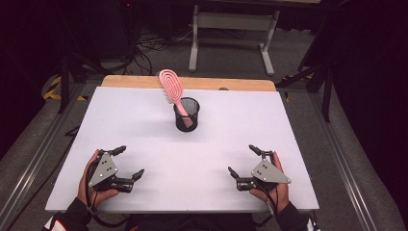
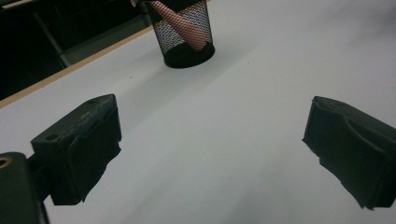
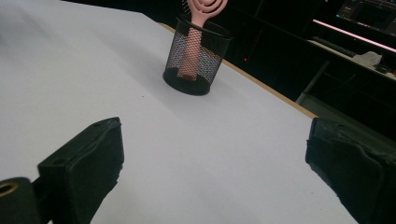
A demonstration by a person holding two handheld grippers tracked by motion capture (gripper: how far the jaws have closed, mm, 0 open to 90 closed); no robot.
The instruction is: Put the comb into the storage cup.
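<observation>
Pink plastic stands out against the white table (image 1: 144,125): a hairbrush (image 1: 172,89) sits handle-down in a black mesh cup (image 1: 186,115) near the middle of the far half of the board, its oval head leaning up and back over the rim toward the far left. The mesh holds the handle loosely, so the brush tilts against the cup's wall rather than standing straight, which leaves the head free to be taken from above. Both tools rest low at the near edge, well apart from the cup. The left gripper (image 1: 126,162) lies at the near left with its jaws spread wide and nothing between them; the right gripper (image 1: 244,160) mirrors it at the near right, equally wide and empty. Each gripper view looks past parted black jaws toward the cup, which suggests a resting stance with the brush as the likely target.
</observation>
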